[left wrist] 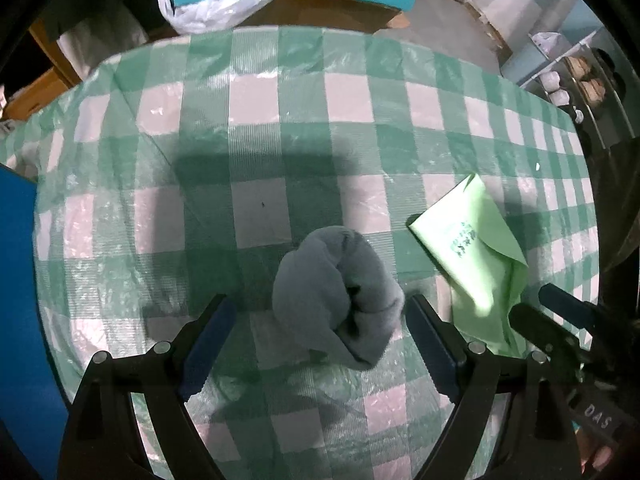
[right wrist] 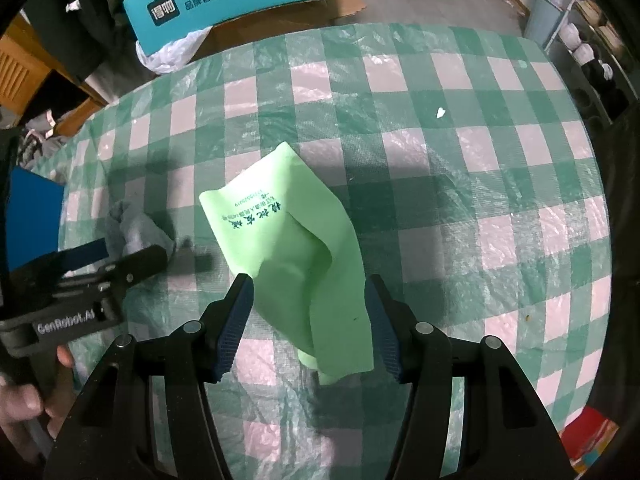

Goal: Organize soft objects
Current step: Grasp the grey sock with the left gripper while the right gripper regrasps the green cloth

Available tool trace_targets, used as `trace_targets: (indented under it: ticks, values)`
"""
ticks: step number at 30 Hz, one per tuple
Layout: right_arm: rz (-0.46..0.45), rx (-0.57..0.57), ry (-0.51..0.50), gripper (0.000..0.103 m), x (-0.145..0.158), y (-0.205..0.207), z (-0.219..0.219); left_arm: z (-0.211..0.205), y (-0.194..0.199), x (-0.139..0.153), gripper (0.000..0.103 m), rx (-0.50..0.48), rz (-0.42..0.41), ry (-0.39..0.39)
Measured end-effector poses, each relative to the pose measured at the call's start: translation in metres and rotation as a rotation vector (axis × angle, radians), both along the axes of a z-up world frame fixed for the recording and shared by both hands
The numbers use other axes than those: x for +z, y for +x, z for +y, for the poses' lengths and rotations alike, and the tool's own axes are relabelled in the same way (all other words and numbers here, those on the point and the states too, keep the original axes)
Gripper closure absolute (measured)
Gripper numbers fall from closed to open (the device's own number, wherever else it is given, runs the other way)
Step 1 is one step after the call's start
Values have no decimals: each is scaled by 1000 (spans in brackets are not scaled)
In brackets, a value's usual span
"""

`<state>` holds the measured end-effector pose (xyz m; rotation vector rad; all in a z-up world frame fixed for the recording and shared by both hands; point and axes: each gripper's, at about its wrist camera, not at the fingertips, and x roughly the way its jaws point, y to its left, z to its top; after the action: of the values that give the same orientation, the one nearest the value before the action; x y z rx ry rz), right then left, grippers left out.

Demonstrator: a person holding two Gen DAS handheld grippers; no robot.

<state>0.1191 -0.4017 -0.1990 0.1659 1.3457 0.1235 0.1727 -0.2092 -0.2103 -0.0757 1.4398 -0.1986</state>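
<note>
A rolled grey sock (left wrist: 340, 292) lies on the green and white checked tablecloth (left wrist: 256, 136). My left gripper (left wrist: 320, 308) is open, one finger on each side of the sock, not gripping it. A light green cloth (right wrist: 296, 256) with dark print lies crumpled to the sock's right. My right gripper (right wrist: 308, 292) is open with its fingers on both sides of the cloth's near end. The cloth also shows in the left wrist view (left wrist: 476, 256), with the right gripper (left wrist: 560, 320) at its near edge. The sock (right wrist: 136, 232) and left gripper (right wrist: 132, 256) show at left in the right wrist view.
A teal printed box (right wrist: 228, 0) and a white plastic bag (right wrist: 172, 52) sit beyond the table's far edge. A blue object (left wrist: 20, 300) stands at the left edge. Shelves with small items (left wrist: 572, 76) stand at the far right. A small white scrap (right wrist: 440, 113) lies on the tablecloth.
</note>
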Motion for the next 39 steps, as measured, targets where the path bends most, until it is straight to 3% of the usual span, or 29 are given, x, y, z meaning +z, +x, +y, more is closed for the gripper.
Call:
trace_targets:
  ticks: [4,6,8,11,23,37,39]
  values:
    - [-5,43,1,46,-2,0,8,0,-1,1,12,-12,-23,-14]
    - [-12,68,-1,46,-2,0,14,0,-3,2,21,-17,-38,5]
    - [-11,88,-1,45,-4,0,20,3,-1,3,41,-27,-51,26]
    - [-16,110,-22,45,-8,2,27,5,-2,5,56,-37,-41,7]
    - [-2,143,-107,45,-32,18,36,12,-9,8,58,-70,-31,-10]
    - [-56,151,-175,45,-38,16,44,8,-14,8,58,-99,-24,-23]
    - [-63,145,-178,55,-37,13,42,9,-16,10,62,-105,-29,-28]
